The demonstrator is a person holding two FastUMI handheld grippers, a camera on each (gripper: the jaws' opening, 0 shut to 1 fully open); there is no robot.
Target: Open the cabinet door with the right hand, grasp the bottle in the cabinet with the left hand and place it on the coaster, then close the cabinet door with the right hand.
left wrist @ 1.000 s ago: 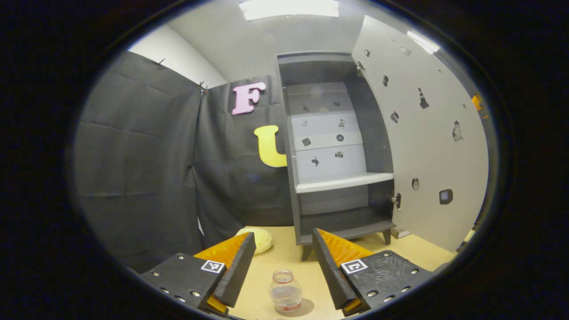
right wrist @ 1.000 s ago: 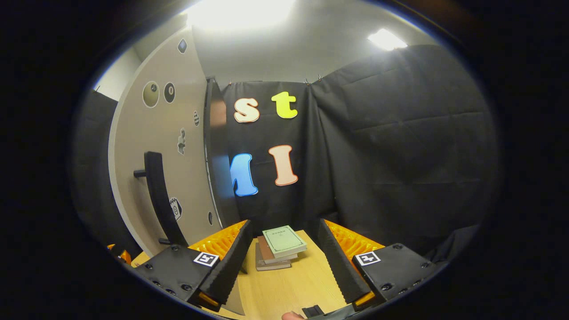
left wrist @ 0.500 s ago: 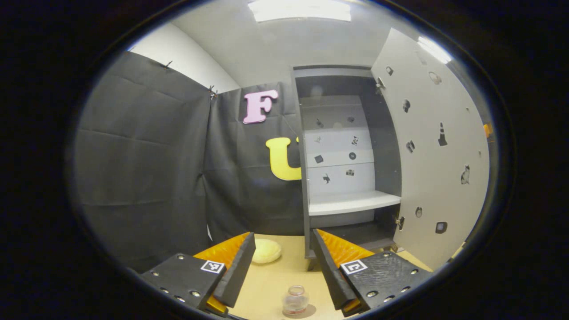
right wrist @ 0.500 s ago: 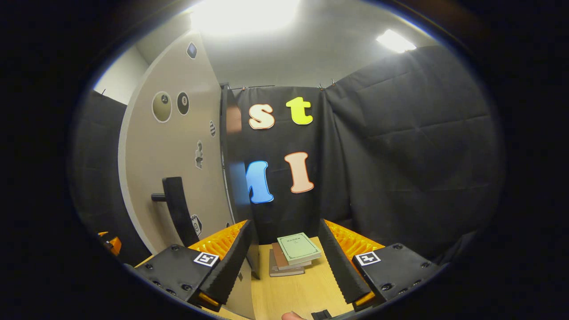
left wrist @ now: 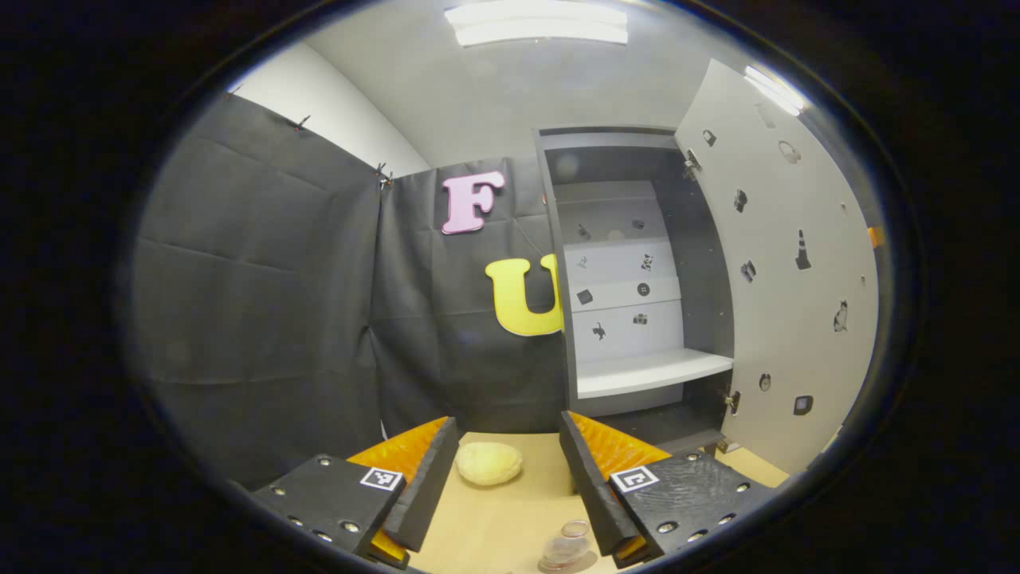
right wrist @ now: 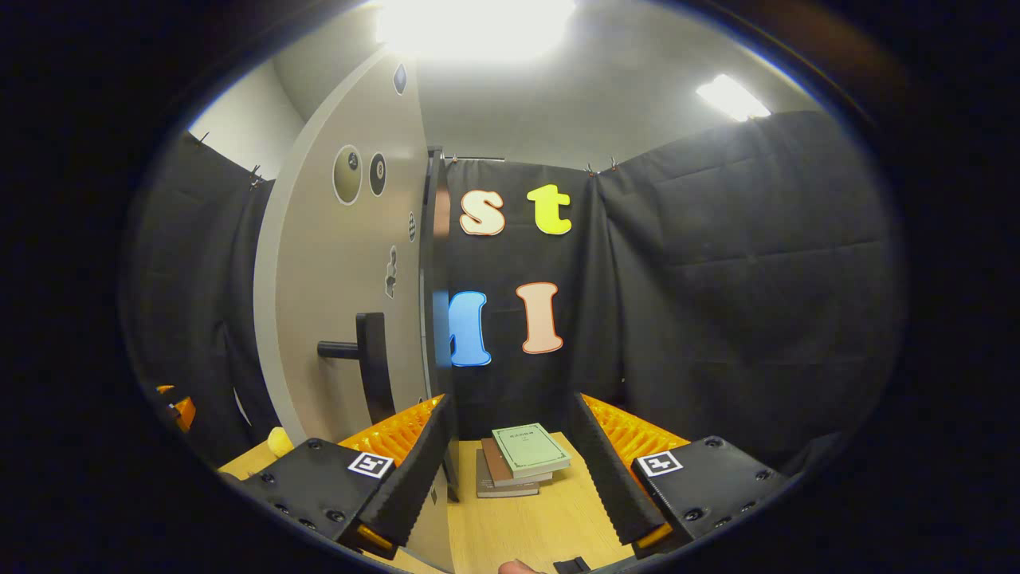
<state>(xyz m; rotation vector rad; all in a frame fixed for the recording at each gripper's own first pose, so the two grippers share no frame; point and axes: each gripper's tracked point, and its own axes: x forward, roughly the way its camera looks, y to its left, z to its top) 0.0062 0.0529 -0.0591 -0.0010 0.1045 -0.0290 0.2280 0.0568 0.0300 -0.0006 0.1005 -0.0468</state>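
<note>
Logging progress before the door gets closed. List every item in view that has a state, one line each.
Cabinet door: swung wide open.
Cabinet: shelf bare.
Bottle: upright on the table, no cap, out of the cabinet.
Left tool: open, holding nothing.
Right tool: open, holding nothing.
Door handle: not gripped.
Books: stacked.

Cabinet door (left wrist: 785,279) open, shelf (left wrist: 649,371) seemingly bare

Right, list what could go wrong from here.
1. The cabinet door stands wide open; the open right gripper is off its handle and could miss it.
2. The bottle stands close to the open left gripper, whose fingers might knock it over.
</note>
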